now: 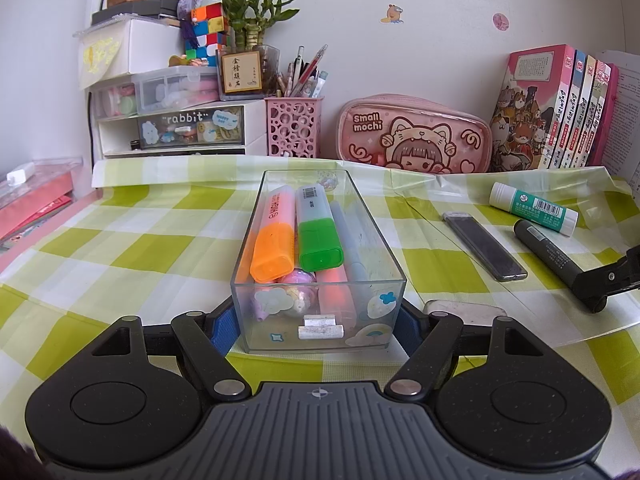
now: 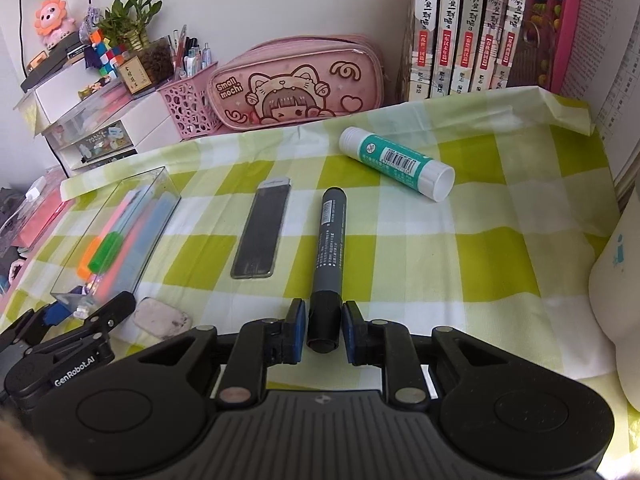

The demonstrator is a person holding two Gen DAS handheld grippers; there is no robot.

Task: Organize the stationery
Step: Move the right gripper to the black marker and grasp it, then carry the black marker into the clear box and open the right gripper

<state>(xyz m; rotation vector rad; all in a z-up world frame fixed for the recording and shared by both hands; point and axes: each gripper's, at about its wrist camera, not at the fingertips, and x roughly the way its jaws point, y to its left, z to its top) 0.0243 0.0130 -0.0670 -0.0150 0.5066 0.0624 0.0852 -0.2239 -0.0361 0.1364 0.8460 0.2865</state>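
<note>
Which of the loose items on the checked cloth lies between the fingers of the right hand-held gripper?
The dark grey marker pen: its cap end sits inside the right hand-held gripper. The white-and-green glue stick and flat black case lie farther away.
</note>
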